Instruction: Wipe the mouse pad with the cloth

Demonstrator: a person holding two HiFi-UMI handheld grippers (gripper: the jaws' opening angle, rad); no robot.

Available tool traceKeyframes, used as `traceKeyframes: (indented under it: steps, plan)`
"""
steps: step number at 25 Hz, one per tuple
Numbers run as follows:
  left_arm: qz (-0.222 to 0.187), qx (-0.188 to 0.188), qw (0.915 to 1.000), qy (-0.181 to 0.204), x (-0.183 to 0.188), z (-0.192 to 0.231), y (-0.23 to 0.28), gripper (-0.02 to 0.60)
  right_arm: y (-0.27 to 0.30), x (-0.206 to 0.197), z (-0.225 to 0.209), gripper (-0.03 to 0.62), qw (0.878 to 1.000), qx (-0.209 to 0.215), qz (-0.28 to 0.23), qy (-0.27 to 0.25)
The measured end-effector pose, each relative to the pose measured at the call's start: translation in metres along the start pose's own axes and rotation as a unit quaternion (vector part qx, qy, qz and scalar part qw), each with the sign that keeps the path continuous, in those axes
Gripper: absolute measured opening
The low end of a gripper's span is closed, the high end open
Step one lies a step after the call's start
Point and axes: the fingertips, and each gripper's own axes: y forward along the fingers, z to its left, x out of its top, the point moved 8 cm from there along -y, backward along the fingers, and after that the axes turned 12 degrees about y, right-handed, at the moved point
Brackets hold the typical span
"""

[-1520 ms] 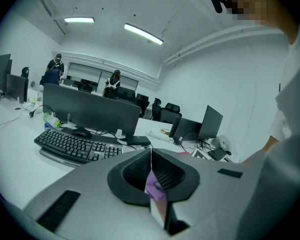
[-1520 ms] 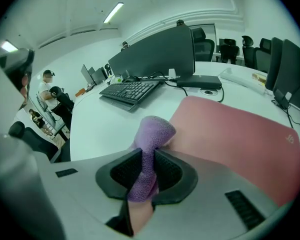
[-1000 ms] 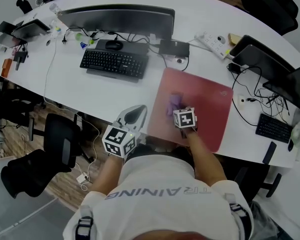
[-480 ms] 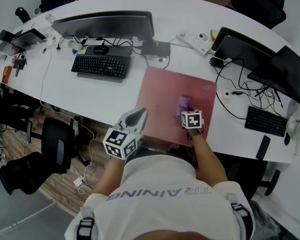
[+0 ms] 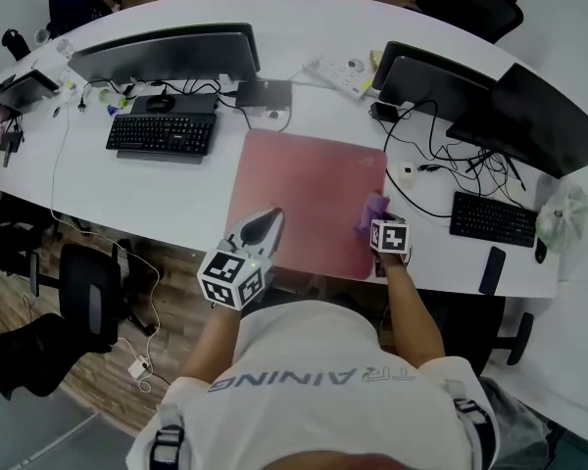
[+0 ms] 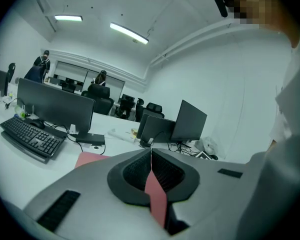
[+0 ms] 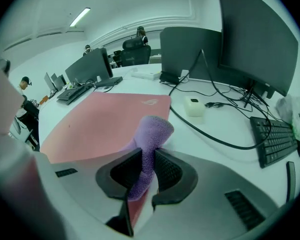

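Observation:
A large pink mouse pad lies on the white desk in front of me; the right gripper view shows the mouse pad stretching away to the left. My right gripper is shut on a purple cloth, which rests near the pad's right edge. In the right gripper view the cloth is pinched between the jaws of the right gripper and sticks out forward. My left gripper hovers over the pad's near left edge. Its jaws meet with nothing between them in the left gripper view.
A keyboard and monitor stand at the left of the pad. Laptops, cables, a small white box and a second keyboard crowd the right side. A power strip lies behind. An office chair stands below the desk's edge.
My right gripper has dragged the cloth from the pad's middle across to its right edge. The head view has shifted right. The left gripper stays near the pad's near left edge.

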Motion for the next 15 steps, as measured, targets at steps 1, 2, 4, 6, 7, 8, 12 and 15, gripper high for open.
traceKeyframes:
  steps: [1,2,4,6,7,8,12,15]
  plan:
    - [-0.002,0.0,1.0,-0.001,0.0,0.0,0.001,0.032,-0.002,-0.001,-0.006,0.089,1.0,-0.005,-0.001,0.003]
    - [-0.003,0.001,1.0,-0.001,0.0,0.0,0.001,0.032,-0.003,-0.001,-0.011,0.089,1.0,-0.008,-0.002,0.007]
    - [-0.004,0.004,1.0,-0.004,-0.001,0.001,-0.001,0.032,-0.004,-0.004,-0.017,0.089,1.0,-0.009,-0.005,0.018]
    - [-0.002,0.006,1.0,-0.007,-0.002,0.003,-0.006,0.032,-0.009,-0.004,-0.018,0.089,0.999,-0.006,-0.016,0.031]
    - [-0.001,0.007,0.9999,-0.008,-0.003,0.005,-0.009,0.032,-0.013,-0.003,-0.015,0.089,0.999,-0.003,-0.026,0.035]
    - [0.0,0.008,0.9999,-0.009,-0.003,0.008,-0.013,0.032,-0.019,0.0,-0.01,0.089,0.998,0.001,-0.04,0.039]
    - [-0.003,0.003,1.0,-0.006,-0.001,0.025,-0.029,0.032,-0.049,0.012,0.026,0.089,0.993,0.037,-0.098,0.053]
    - [-0.008,-0.004,1.0,0.0,0.002,0.046,-0.046,0.032,-0.069,0.012,0.071,0.089,0.989,0.064,-0.122,0.056]
